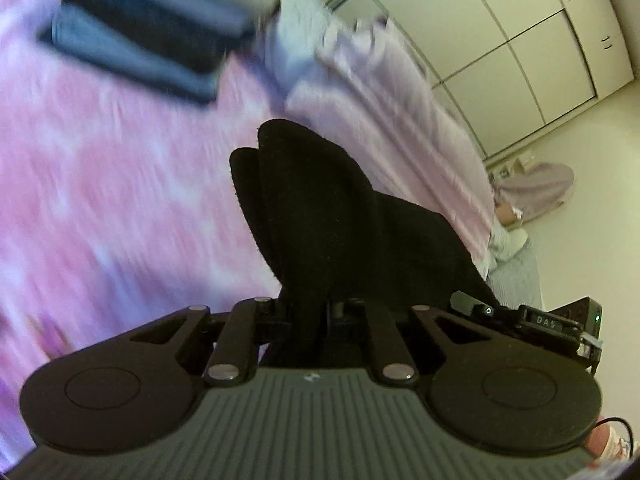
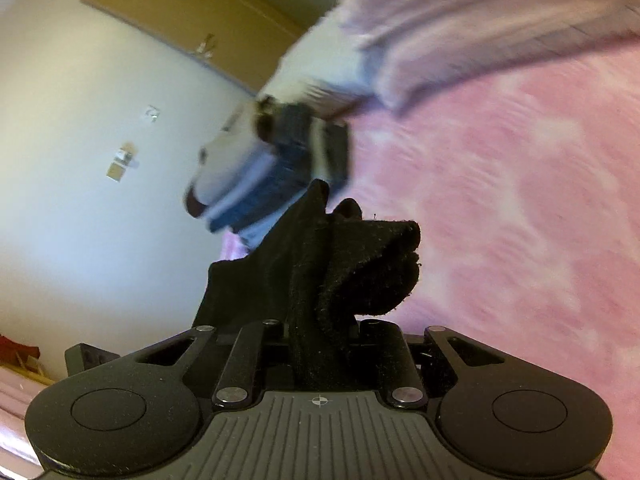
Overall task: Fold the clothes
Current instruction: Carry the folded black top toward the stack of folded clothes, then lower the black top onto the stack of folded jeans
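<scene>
A black garment (image 1: 320,208) bunches up out of my left gripper (image 1: 316,308), which is shut on it above the pink bed cover (image 1: 120,200). The fingers are buried in the cloth. In the right wrist view another part of the black garment (image 2: 360,272) rises from my right gripper (image 2: 324,332), also shut on it, with its fingertips hidden by the folds. Both grippers hang in the air over the bed, and the cloth runs sideways from each toward the other.
A blurred stack of folded dark and blue clothes (image 1: 152,36) lies on the bed (image 2: 520,200); the right wrist view shows that stack (image 2: 280,168) near the bed's edge. A lilac quilt (image 1: 380,92) lies bunched behind. Wardrobe doors (image 1: 520,60) and floor lie beyond.
</scene>
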Demonstrator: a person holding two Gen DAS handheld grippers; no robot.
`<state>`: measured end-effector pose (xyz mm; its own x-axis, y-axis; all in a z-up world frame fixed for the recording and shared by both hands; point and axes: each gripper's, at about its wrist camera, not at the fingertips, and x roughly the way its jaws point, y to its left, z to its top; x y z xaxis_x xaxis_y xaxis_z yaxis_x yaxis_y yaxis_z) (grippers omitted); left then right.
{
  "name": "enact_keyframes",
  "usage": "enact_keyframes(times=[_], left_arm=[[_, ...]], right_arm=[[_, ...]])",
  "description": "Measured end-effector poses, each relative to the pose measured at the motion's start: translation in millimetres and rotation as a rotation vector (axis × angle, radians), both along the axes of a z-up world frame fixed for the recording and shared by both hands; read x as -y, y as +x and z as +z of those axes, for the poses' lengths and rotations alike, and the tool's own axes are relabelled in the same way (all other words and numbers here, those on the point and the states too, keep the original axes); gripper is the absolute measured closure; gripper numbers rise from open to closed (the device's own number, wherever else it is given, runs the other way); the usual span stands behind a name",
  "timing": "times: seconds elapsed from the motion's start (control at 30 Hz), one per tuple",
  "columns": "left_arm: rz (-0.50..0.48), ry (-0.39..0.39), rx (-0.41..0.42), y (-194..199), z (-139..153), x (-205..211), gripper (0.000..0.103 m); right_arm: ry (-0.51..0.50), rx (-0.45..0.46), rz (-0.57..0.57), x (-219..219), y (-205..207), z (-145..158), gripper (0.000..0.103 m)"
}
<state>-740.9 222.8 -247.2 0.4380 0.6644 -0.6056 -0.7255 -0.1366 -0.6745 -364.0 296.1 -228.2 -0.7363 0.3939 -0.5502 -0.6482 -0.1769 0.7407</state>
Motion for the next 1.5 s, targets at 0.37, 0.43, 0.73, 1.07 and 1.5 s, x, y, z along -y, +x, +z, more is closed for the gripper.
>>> enact_keyframes(times=[0.37,0.43,0.73,1.07,1.5], left_arm=[[0.101,0.172,-0.112,-189,124,-107,0.093],[0.124,0.198,-0.122,-217,138,-136,0.093],[0.161,0.209,-0.125,-289,141,-247,0.093],[0.141,0.093,-0.151,-318,76,-297,0.093],[0.214,0.137,-0.254,-330,49,-281,0.069]], right_arm=[[0.148,-0.097,0.050,-150,-202,104,0.090],[0.171,-0.102,0.056,-188,-234,120,0.090],[0.204,-0.061,0.071,-314,-316,126,0.090],[0.073,-0.028,0.050,-364,-326,36,0.090],[0.223,0.304,-0.063,-375,-344,6,0.051]])
